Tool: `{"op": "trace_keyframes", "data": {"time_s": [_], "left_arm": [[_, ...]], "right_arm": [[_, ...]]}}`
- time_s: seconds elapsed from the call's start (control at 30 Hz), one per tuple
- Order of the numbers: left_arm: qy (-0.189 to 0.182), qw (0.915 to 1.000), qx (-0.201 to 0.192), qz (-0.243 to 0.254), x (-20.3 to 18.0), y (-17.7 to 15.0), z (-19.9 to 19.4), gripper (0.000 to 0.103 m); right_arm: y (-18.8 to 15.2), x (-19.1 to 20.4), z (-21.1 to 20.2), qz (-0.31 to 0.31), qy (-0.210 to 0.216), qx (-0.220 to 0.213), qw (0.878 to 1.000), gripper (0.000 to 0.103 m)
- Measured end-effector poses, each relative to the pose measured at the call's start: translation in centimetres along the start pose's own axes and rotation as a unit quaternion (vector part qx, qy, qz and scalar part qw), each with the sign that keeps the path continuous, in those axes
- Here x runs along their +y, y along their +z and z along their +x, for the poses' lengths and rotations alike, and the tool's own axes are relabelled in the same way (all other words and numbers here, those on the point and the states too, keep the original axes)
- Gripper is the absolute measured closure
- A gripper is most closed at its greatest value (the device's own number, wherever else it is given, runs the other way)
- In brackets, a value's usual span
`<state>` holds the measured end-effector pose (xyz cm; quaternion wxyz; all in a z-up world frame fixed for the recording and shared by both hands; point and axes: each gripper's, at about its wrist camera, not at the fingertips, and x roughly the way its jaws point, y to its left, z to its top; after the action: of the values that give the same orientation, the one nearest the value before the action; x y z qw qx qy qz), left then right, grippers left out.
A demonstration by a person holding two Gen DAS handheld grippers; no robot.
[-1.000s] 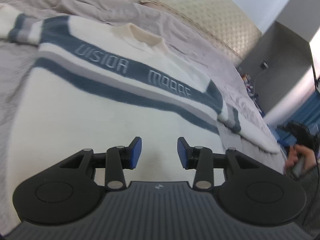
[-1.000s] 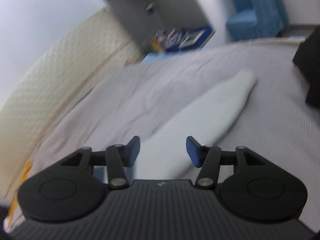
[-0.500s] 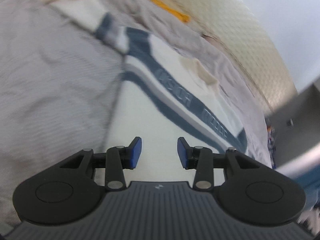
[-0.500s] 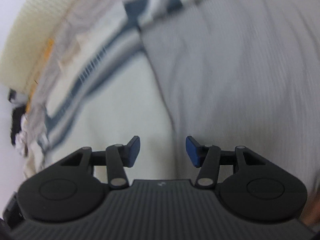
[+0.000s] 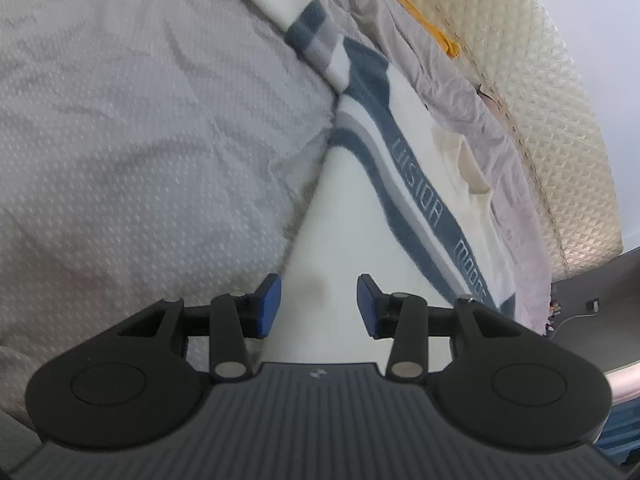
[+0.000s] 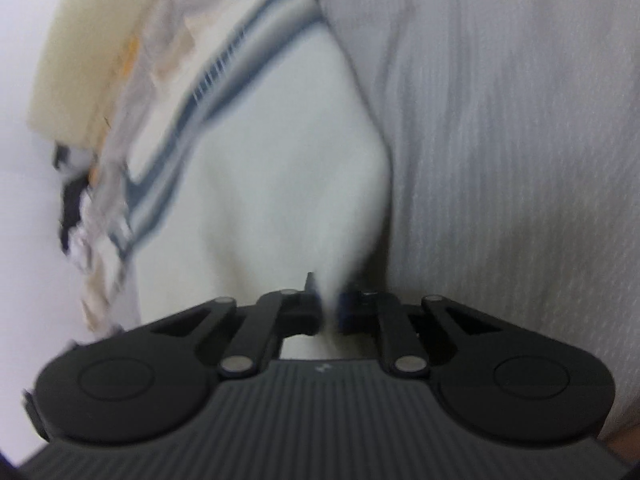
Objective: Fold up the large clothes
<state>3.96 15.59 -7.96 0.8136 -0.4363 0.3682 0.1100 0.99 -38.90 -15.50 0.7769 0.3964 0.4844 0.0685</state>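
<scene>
A white sweater (image 5: 360,208) with blue and grey chest stripes and lettering lies flat on a grey bedspread (image 5: 140,140). My left gripper (image 5: 319,304) is open, its blue pads over the sweater's lower left edge, holding nothing. In the right wrist view the same sweater (image 6: 288,168) shows blurred. My right gripper (image 6: 330,308) is shut on the sweater's lower right hem, with white fabric pinched between the pads.
A cream quilted headboard (image 5: 560,100) runs behind the bed, with a yellow item (image 5: 420,12) along it. Grey bedspread (image 6: 500,140) extends to the right of the sweater. Dark furniture (image 5: 592,292) stands at the far right.
Both grippers have swung down to the sweater's lower corners. My right gripper has closed on the hem. My left gripper stays open.
</scene>
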Motion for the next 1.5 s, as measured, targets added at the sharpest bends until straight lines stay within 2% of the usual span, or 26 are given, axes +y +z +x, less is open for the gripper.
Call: {"op": "trace_keyframes", "data": {"time_s": [0.07, 0.17, 0.4, 0.67, 0.8, 0.9, 1.0, 1.03, 1.07, 1.17, 1.27, 1.4, 1.5], "left_arm": [[-0.008, 0.9999, 0.006, -0.003, 0.0, -0.2, 0.1, 0.053], [-0.010, 0.9999, 0.007, 0.004, -0.2, -0.5, 0.2, 0.051], [-0.020, 0.9988, 0.036, 0.028, -1.2, -1.4, 1.7, 0.047], [-0.071, 0.9898, 0.116, 0.045, -2.1, -3.7, 5.2, 0.047], [-0.074, 0.9879, 0.127, 0.051, -2.4, -4.9, 6.7, 0.045], [-0.077, 0.9858, 0.146, 0.032, -2.0, -5.5, 8.5, 0.044], [-0.084, 0.9858, 0.142, 0.033, -2.3, -5.8, 8.8, 0.046], [-0.088, 0.9859, 0.137, 0.037, -2.6, -5.8, 8.7, 0.049], [-0.091, 0.9862, 0.132, 0.039, -2.7, -5.8, 8.4, 0.061], [-0.102, 0.9850, 0.131, 0.049, -3.0, -5.4, 6.8, 0.078], [-0.105, 0.9849, 0.129, 0.048, -3.0, -3.9, 4.6, 0.084], [-0.118, 0.9831, 0.135, 0.035, -3.0, -0.7, 1.3, 0.087], [-0.102, 0.9841, 0.133, 0.060, -4.0, 1.6, -0.8, 0.087]], "right_arm": [[0.3, 0.0, -1.6, -0.005, 0.018, -0.034, 0.999, 0.093], [1.6, 0.1, -2.9, -0.011, 0.022, -0.069, 0.997, 0.093], [5.7, -1.4, -2.6, 0.035, -0.020, -0.118, 0.992, 0.094], [8.2, -3.0, -0.3, 0.072, -0.065, -0.135, 0.986, 0.094], [9.2, -3.1, 0.2, 0.070, -0.072, -0.151, 0.983, 0.094], [9.0, -2.9, 0.6, 0.055, -0.073, -0.159, 0.983, 0.094], [8.5, -2.8, 0.5, 0.046, -0.065, -0.163, 0.983, 0.093], [8.3, -2.7, 0.3, 0.045, -0.061, -0.165, 0.983, 0.093], [8.1, -2.6, 0.0, 0.045, -0.059, -0.166, 0.983, 0.093], [7.6, -1.7, -0.7, 0.026, -0.062, -0.156, 0.985, 0.093], [7.1, -1.0, -2.6, 0.022, -0.042, -0.143, 0.989, 0.093], [6.0, 0.8, -5.2, -0.009, -0.025, -0.114, 0.993, 0.093], [4.5, 2.4, -6.3, -0.040, -0.021, -0.084, 0.995, 0.093]]}}
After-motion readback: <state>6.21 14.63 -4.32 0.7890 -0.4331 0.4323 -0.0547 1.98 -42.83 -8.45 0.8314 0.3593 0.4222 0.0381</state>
